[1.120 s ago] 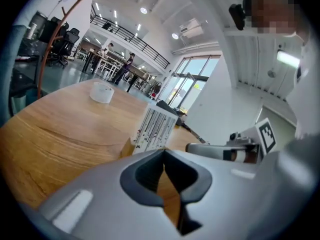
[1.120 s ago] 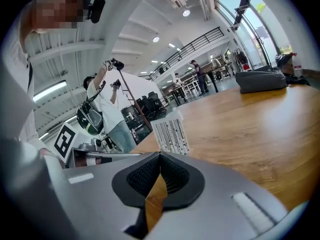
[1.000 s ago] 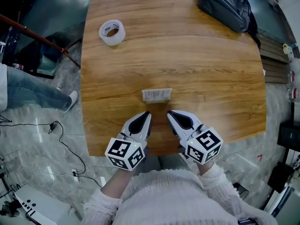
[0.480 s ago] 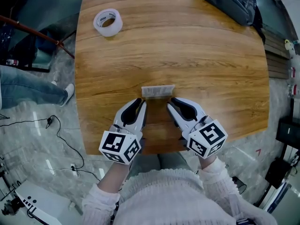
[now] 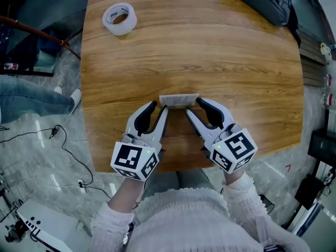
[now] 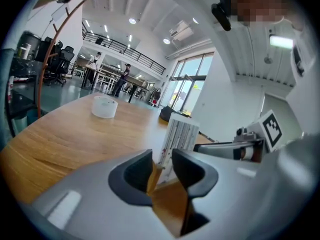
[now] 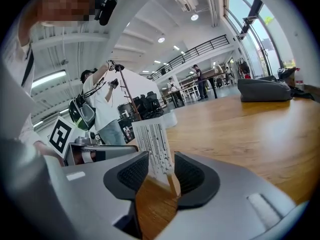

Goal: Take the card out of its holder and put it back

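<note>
A white card printed with dark lines stands upright in a low wooden holder on the wooden table. My left gripper is at the card's left end and my right gripper at its right end. Both sets of jaws have just been opening and stand open. In the left gripper view the card shows edge-on between and just beyond the left gripper pads, which do not press on it. In the right gripper view the card stands likewise between the jaws of the right gripper.
A roll of clear tape lies at the table's far left and a black bag at the far right. The table's near edge runs under my hands. A person's leg in jeans and cables are on the floor at left.
Both grippers have moved forward to the card's two ends. Their jaws, shut a second ago, now stand open with the card's ends between them.
</note>
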The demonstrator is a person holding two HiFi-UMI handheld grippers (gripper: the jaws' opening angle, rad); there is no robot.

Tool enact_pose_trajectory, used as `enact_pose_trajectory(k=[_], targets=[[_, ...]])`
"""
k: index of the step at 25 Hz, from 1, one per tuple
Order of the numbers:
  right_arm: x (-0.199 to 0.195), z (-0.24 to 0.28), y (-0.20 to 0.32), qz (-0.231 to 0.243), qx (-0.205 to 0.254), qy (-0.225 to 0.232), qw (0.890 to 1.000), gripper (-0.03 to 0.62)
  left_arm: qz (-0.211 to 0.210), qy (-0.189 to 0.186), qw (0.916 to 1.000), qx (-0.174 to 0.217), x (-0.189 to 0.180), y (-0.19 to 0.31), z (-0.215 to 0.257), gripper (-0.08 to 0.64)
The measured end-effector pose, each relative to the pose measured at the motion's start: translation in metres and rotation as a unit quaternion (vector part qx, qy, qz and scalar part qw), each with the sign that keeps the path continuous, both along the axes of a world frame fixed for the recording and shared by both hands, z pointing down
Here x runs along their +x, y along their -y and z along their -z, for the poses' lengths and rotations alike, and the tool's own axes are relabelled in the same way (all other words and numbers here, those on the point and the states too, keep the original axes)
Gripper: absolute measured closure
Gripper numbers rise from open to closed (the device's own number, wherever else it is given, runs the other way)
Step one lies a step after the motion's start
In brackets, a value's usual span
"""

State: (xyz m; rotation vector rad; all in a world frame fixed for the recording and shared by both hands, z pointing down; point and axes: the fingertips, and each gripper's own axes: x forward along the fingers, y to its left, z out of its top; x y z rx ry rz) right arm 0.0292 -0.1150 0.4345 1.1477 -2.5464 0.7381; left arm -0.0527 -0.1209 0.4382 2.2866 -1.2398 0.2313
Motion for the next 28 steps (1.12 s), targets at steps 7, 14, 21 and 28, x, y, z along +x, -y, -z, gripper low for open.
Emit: enact_pose_trajectory(k=[7, 14, 21, 28], targets=[[-0.008, 0.001, 0.009, 0.011, 0.009, -0.006, 1.0, 0.434, -0.007, 0.007, 0.9999, 0.004, 0.005, 0.008, 0.001, 0.444], [-0.011, 0.002, 0.014, 0.015, 0.017, -0.013, 1.0, 0.45, -0.007, 0.001, 1.0, 0.006, 0.006, 0.01, 0.003, 0.445], [-0.009, 0.0, 0.016, 0.001, 0.024, -0.022, 0.999, 0.492, -0.008, -0.002, 0.9999, 0.009, 0.009, 0.01, 0.004, 0.465], [-0.01, 0.001, 0.016, -0.003, 0.029, -0.03, 0.999, 0.495, -0.001, 0.002, 0.9999, 0.014, 0.008, 0.01, 0.005, 0.466]])
